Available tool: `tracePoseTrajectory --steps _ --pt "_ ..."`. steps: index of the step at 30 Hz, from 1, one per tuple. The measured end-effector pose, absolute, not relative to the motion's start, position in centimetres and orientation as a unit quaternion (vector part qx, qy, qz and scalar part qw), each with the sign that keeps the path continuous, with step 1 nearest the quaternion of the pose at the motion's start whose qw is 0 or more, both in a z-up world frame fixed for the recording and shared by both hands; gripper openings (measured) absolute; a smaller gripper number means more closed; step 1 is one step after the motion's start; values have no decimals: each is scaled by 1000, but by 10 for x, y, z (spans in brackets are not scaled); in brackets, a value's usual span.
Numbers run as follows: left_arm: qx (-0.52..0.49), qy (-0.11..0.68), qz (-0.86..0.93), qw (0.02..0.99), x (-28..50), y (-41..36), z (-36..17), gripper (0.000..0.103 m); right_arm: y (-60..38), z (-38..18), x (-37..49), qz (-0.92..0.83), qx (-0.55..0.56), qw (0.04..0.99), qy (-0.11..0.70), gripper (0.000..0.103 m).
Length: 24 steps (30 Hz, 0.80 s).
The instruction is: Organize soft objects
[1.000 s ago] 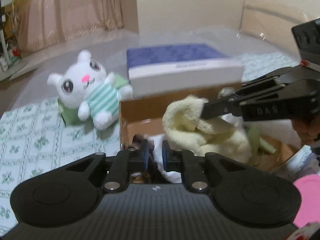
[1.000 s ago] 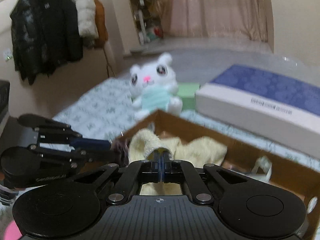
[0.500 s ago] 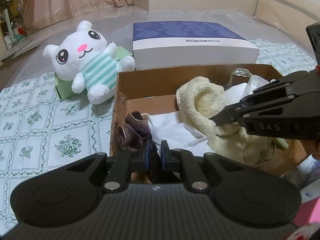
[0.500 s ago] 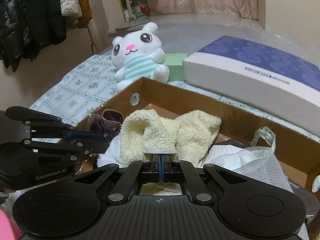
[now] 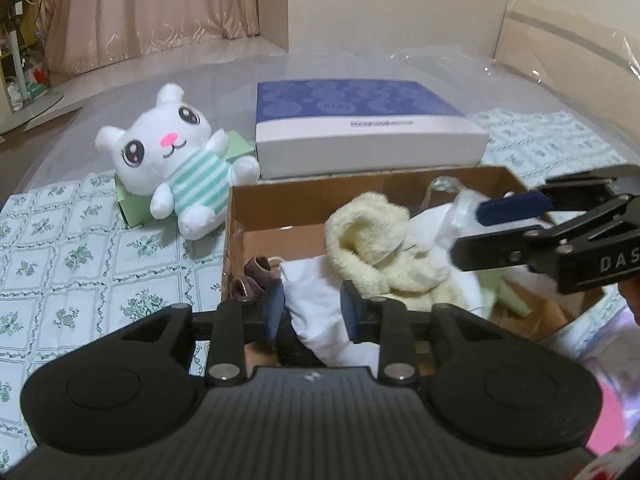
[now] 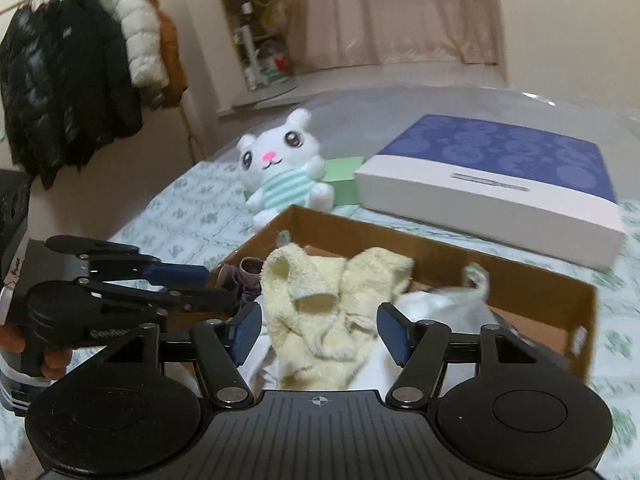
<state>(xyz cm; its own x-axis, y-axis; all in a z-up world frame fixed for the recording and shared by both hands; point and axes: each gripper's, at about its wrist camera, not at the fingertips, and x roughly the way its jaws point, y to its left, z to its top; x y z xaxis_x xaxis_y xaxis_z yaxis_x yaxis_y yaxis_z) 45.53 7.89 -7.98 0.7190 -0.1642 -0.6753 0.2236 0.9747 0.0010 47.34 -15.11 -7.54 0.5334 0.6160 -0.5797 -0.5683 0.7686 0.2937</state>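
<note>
Opening on both grippers: left gripper point(image 5: 312, 312) spread over white cloth point(image 5: 320, 300), right gripper point(image 6: 320, 334) wide above the cream fluffy towel point(image 6: 320, 304), neither gripping. Crumpled in the cardboard box point(image 6: 440, 248) beside dark socks point(image 5: 252, 280). Green-patterned bedspread point(image 5: 80, 264) beneath, plush bunny point(image 5: 172, 160), blue-lidded box point(image 5: 360, 128), curtains point(image 5: 160, 8) beyond.
</note>
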Motion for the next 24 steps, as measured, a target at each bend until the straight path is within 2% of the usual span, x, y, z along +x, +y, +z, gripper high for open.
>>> tracePoseTrajectory --steps 2,7,24 --pt "35 352 -106 929 446 80 -70 38 -164 -68 461 318 40 884 341 67" --pt "9 338 -107 935 414 86 -43 42 -192 -51 422 272 45 904 327 71" --pt "1 322 -74 944 251 61 13 44 -238 -4 254 202 135 926 290 72"
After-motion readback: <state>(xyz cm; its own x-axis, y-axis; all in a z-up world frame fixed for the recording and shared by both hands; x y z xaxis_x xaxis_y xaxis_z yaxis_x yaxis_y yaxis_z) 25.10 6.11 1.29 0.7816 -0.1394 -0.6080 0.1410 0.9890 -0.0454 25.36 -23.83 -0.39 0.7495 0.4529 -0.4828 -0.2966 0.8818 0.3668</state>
